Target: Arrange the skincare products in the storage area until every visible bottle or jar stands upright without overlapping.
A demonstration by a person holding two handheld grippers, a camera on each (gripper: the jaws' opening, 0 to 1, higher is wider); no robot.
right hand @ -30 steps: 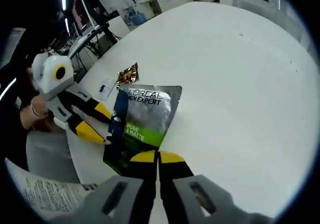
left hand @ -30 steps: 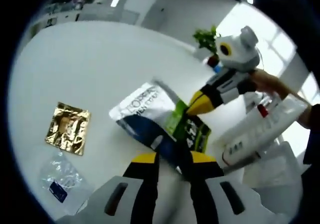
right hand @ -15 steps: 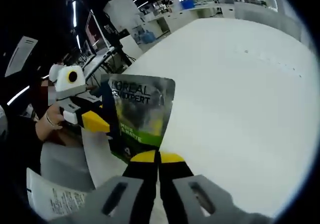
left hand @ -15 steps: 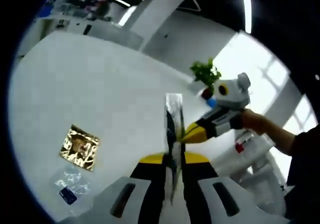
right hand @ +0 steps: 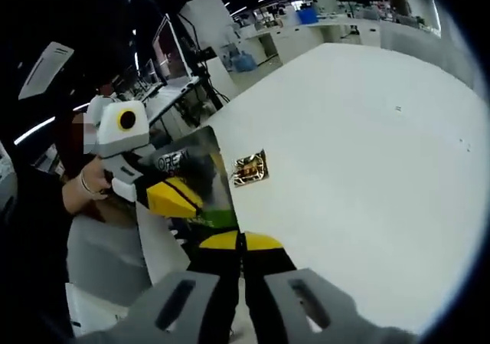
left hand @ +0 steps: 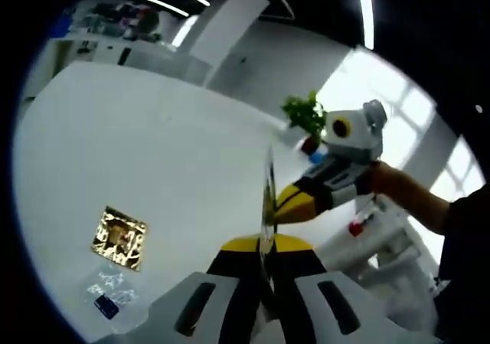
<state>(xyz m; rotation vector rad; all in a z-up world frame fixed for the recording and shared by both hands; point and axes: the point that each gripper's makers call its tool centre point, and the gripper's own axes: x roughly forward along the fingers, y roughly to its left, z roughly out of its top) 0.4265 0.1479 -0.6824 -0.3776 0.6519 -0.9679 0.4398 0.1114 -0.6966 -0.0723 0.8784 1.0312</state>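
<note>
A silver, blue and green L'Oreal sachet [right hand: 200, 177] is held up off the white table [right hand: 360, 152]. My right gripper [right hand: 241, 240] is shut on its lower edge. In the left gripper view the sachet [left hand: 268, 194] stands edge-on as a thin strip, and my left gripper [left hand: 264, 243] is shut on its bottom. The right gripper [left hand: 287, 206] reaches in from the right, held by a hand, its yellow tips at the sachet. In the right gripper view the left gripper [right hand: 178, 198] comes in from the left with its tips on the sachet.
A gold foil sachet [left hand: 119, 237] lies flat on the table, also the gold sachet [right hand: 250, 168] beyond the held one. A clear packet with a blue label [left hand: 107, 294] lies near it. A white rack [left hand: 383, 244] and a green plant [left hand: 302, 114] stand at the right.
The L'Oreal sachet has been lifted off the table and turned upright between both grippers; it now stands edge-on to the left view. Both views have tilted up with the hands.
</note>
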